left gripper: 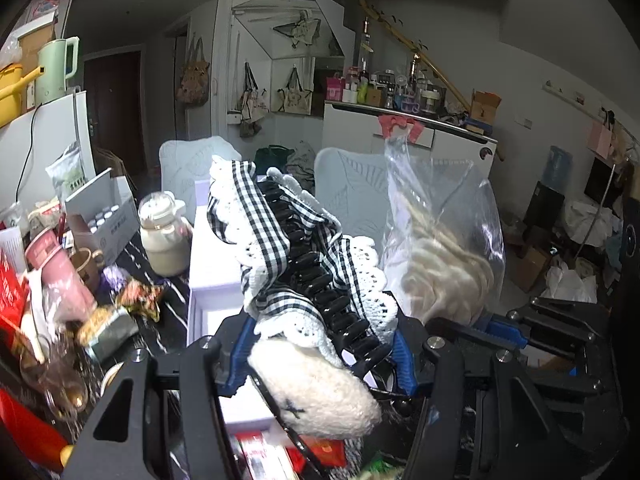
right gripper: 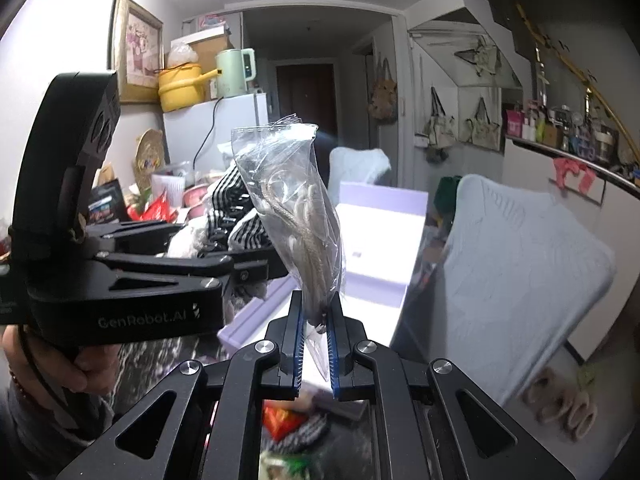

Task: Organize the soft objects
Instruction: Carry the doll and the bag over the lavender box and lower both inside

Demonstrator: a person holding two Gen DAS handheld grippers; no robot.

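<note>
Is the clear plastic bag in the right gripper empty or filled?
Filled. The clear plastic bag holds cream-coloured cords or yarn, visible through the film, and stands upright, pinched at its bottom by the right gripper.

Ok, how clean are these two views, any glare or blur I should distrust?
Left wrist: fisheye bending, dark corners, held hair clip sharp, table clutter at lower left smeared. Right wrist: lilac box lid blown out white, plastic bag readable, chair and floor slippers blurred.
</note>
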